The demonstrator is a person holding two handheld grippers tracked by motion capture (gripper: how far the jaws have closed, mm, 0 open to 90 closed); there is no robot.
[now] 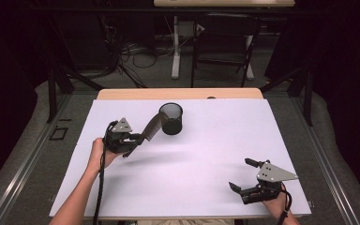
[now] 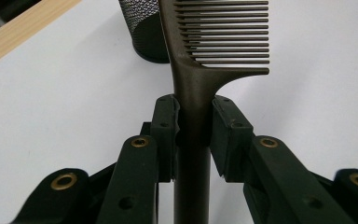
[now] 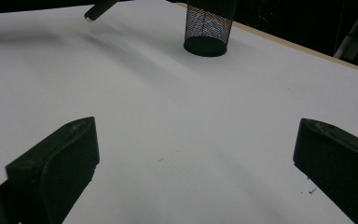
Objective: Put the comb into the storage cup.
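High view | left claw (image 1: 138,139) grasps comb (image 1: 153,125), tilted toward cup (image 1: 171,118) | right claw (image 1: 244,174) released, low

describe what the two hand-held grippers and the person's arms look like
Both are black, two-jawed tools. The left hand-held gripper and right hand-held gripper each carry a grey three-cornered plate on top and trail a black cable. The left gripper view shows brass-coloured rivets on the jaw links and blocky black pads. Forearms are bare, no sleeves.

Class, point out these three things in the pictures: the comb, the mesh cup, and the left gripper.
comb (image 2: 193,88), left gripper view, on its handle neck.
mesh cup (image 1: 172,123), high view, on its outer wall.
left gripper (image 1: 138,138), high view, between its fingertips.
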